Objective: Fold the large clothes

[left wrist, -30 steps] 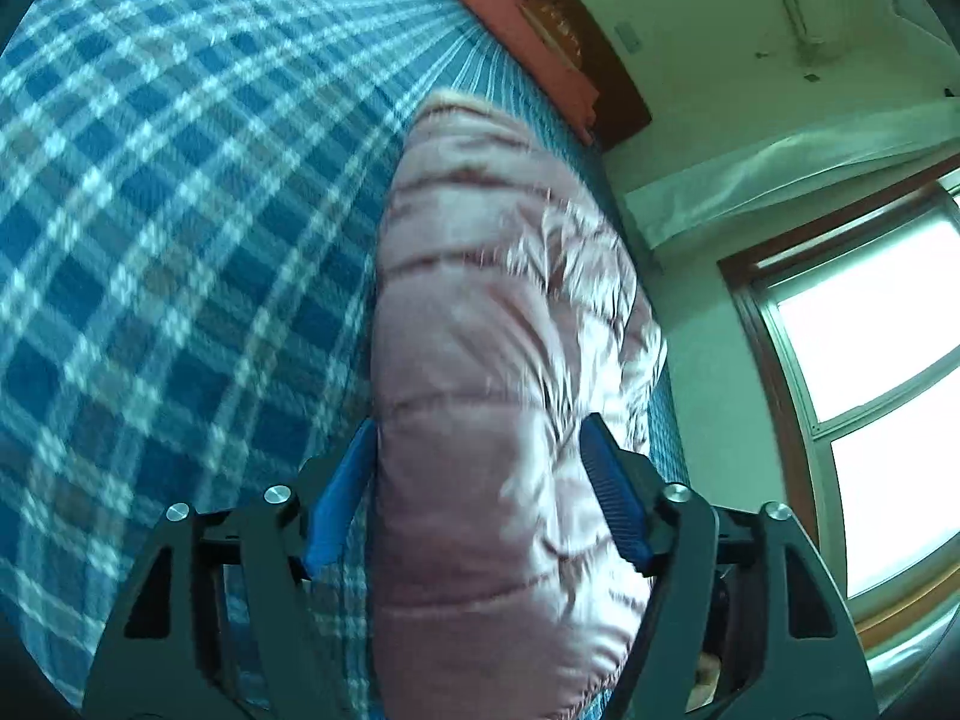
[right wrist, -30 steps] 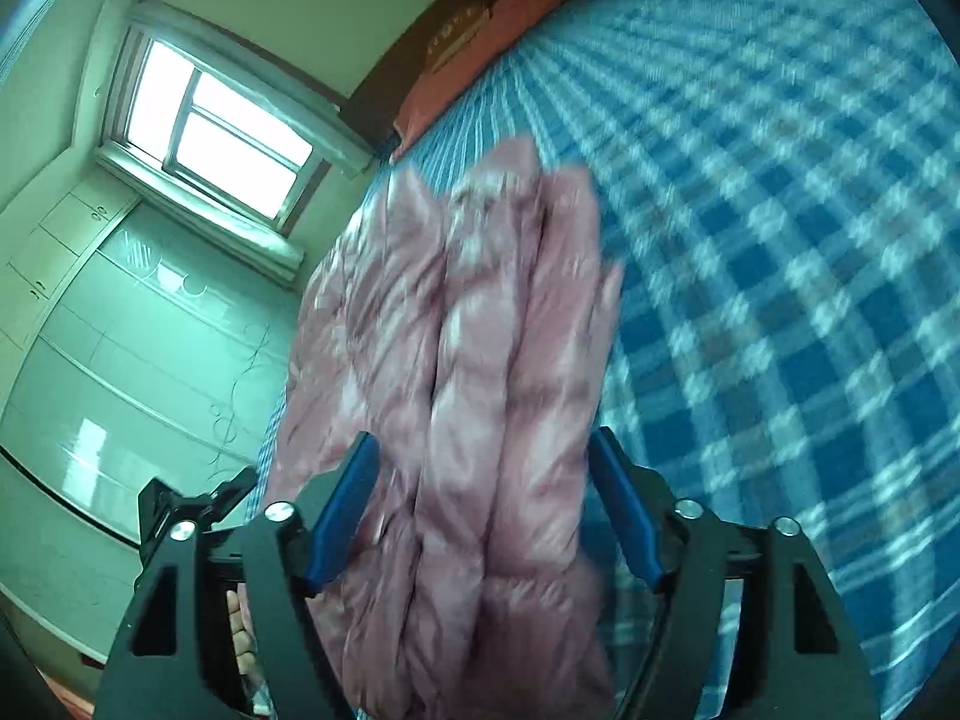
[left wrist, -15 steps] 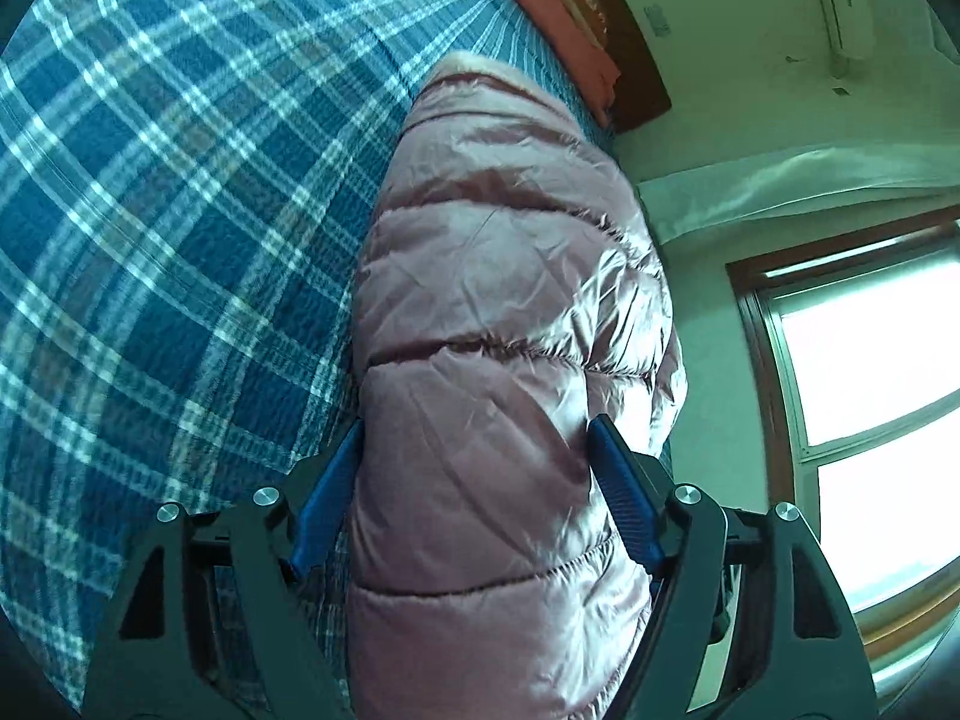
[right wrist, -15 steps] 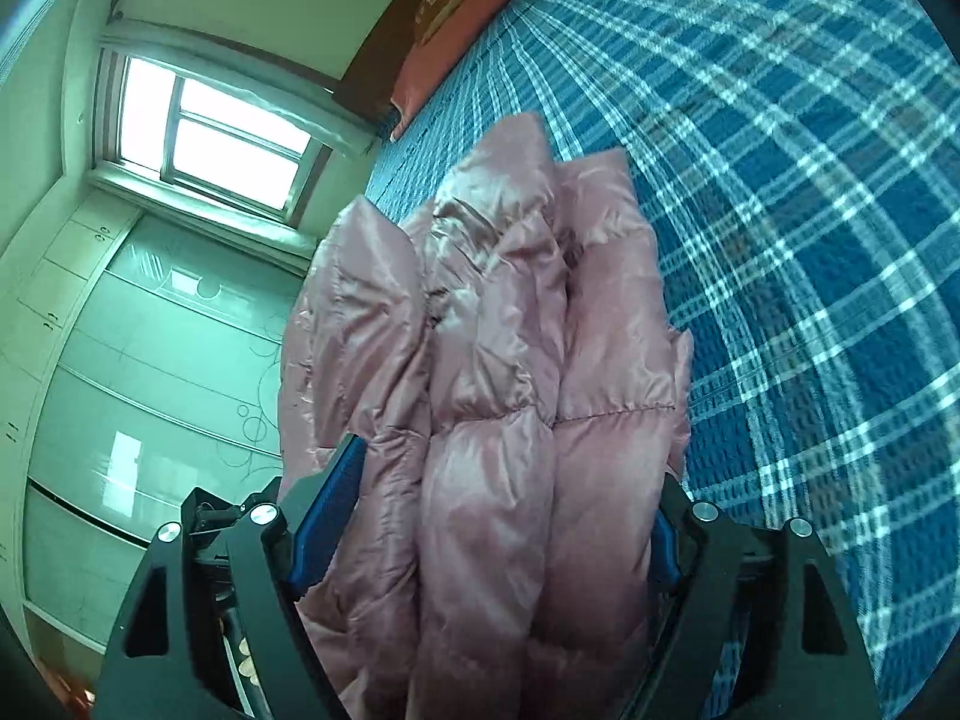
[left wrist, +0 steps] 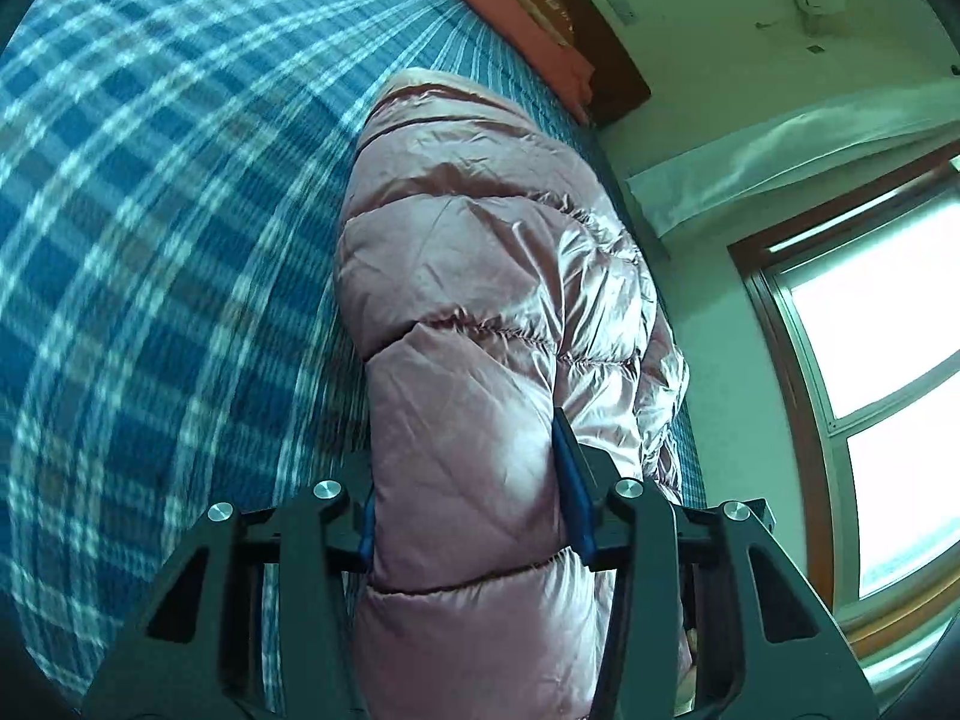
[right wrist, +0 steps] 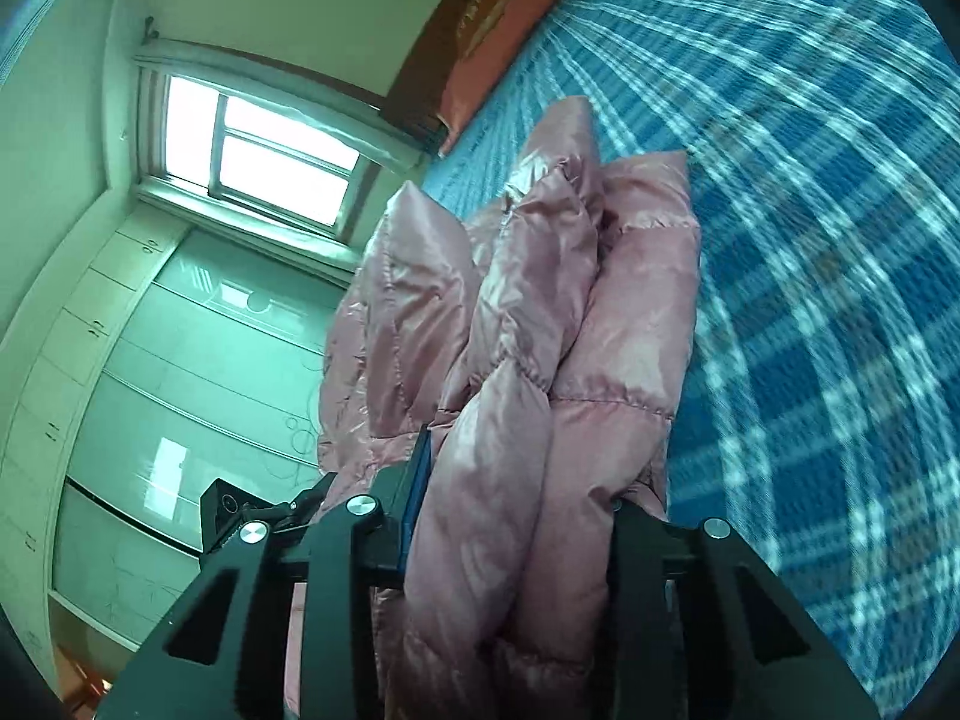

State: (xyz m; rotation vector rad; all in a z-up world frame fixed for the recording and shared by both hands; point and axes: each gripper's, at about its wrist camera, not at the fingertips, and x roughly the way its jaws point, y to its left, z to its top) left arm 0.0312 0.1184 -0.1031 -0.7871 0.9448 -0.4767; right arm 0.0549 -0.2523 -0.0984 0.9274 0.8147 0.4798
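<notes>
A shiny pink quilted puffer jacket point(left wrist: 480, 276) lies bunched in thick folds along the edge of a bed with a blue plaid sheet point(left wrist: 150, 210). My left gripper point(left wrist: 468, 480) is shut on a fat fold of the jacket, its blue pads pressed into both sides. My right gripper point(right wrist: 516, 498) is shut on several stacked layers of the same jacket point(right wrist: 540, 300); its right finger is hidden by the fabric. The blue plaid sheet point(right wrist: 810, 240) fills the right of that view.
An orange-pink pillow point(left wrist: 510, 0) lies against a dark wooden headboard point(left wrist: 600, 42) at the bed's far end. A window point(left wrist: 870, 360) and wall flank the jacket side of the bed. A pale wardrobe point(right wrist: 150, 360) and window point(right wrist: 258, 162) show in the right wrist view.
Both grippers have closed tighter on the jacket folds. Both views have swung, with the jacket shifting in the frame and the sheet blurred by motion.
</notes>
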